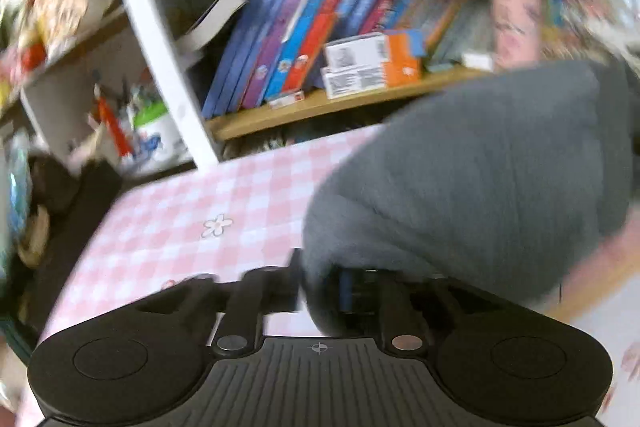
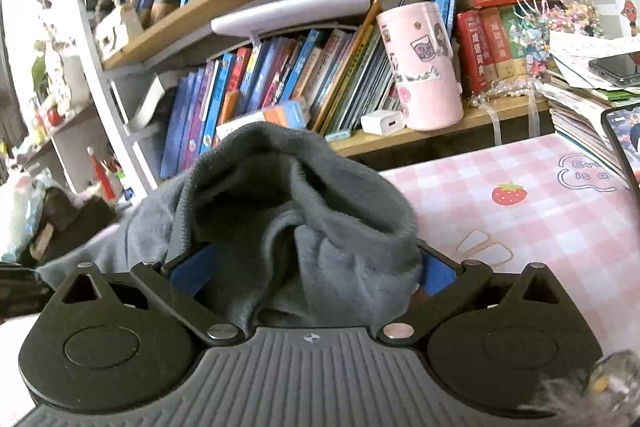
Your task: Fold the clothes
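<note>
A grey fleece garment point(image 1: 480, 167) hangs bunched above the pink checked table point(image 1: 192, 219) in the blurred left wrist view. My left gripper point(image 1: 320, 283) is shut on its lower edge, and the cloth wraps over the right finger. In the right wrist view the same grey garment point(image 2: 304, 179) is heaped over my right gripper point(image 2: 314, 267). Its jaws stand wide apart, with blue pads point(image 2: 192, 267) showing at both sides. The cloth fills the gap and hides the fingertips. The table point(image 2: 520, 219) lies to the right.
A bookshelf full of leaning books point(image 2: 280, 83) stands right behind the table, with a white upright post point(image 1: 160, 47). A pink cup point(image 2: 420, 67) and a white charger point(image 2: 384, 123) sit on the shelf. Stacked papers point(image 2: 580, 107) and a dark screen point(image 2: 624, 131) crowd the right edge.
</note>
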`<action>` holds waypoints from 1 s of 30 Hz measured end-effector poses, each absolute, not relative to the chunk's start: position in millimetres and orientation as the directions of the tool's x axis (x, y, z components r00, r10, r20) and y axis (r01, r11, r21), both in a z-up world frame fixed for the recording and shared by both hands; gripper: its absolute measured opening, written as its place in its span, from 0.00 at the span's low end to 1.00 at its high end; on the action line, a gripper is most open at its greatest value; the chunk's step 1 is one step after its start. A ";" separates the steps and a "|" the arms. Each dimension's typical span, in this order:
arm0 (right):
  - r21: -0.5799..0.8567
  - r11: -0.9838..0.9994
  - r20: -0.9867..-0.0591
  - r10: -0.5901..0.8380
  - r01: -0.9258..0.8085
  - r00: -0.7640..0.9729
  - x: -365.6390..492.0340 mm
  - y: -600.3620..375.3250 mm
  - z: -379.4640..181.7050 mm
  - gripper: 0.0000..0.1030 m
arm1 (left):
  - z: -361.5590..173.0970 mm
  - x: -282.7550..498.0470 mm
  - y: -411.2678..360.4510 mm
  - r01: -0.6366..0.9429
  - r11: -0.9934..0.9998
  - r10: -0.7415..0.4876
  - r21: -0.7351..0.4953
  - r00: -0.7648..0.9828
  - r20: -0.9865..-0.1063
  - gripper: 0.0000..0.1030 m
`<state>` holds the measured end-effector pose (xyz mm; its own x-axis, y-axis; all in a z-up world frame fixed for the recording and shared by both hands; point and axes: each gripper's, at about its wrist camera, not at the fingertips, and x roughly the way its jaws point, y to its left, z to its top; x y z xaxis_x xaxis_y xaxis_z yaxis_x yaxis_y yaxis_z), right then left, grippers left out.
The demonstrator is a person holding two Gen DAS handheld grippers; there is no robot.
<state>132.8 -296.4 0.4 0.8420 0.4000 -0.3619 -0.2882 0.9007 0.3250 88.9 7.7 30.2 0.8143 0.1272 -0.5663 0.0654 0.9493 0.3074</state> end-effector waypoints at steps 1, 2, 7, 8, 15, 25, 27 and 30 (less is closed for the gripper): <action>0.318 0.903 -0.367 0.397 -0.288 0.841 132.8 -295.0 -0.7 1.00 | 30.7 84.0 3.3 0.081 0.937 0.128 0.340 0.826 -0.549 0.59; 0.313 0.905 -0.370 0.395 -0.288 0.841 132.8 -293.9 -1.5 1.00 | 31.1 79.0 -1.0 0.095 0.923 0.129 0.373 0.837 -0.532 0.70; 0.311 0.906 -0.369 0.394 -0.288 0.842 132.5 -293.3 -2.6 1.00 | 37.7 60.2 -34.7 0.166 0.845 0.107 0.509 0.880 -0.463 0.72; 0.311 0.906 -0.369 0.394 -0.287 0.842 132.7 -293.2 -2.6 1.00 | 37.9 56.1 -41.6 0.183 0.831 0.092 0.525 0.886 -0.455 0.72; 0.312 0.905 -0.368 0.394 -0.287 0.842 132.5 -293.1 -3.2 1.00 | 27.5 47.6 -83.7 0.292 0.740 -0.011 0.606 0.906 -0.424 0.72; 0.312 0.906 -0.369 0.393 -0.286 0.842 132.8 -293.2 -3.0 1.00 | 15.3 48.9 -110.1 0.333 0.706 -0.054 0.626 0.906 -0.420 0.72; 0.312 0.906 -0.369 0.393 -0.286 0.842 133.1 -293.0 -3.2 1.00 | 13.5 49.8 -113.7 0.334 0.705 -0.059 0.626 0.907 -0.418 0.72; 0.312 0.906 -0.370 0.392 -0.285 0.842 133.2 -292.5 -2.9 1.00 | 11.1 50.1 -117.1 0.342 0.715 -0.068 0.610 0.902 -0.427 0.72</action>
<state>133.2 -292.5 -2.9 0.8423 0.3920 -0.3700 -0.2848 0.9064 0.3119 50.1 -117.1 11.1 0.9019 -0.0677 -0.4265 0.3421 0.7147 0.6101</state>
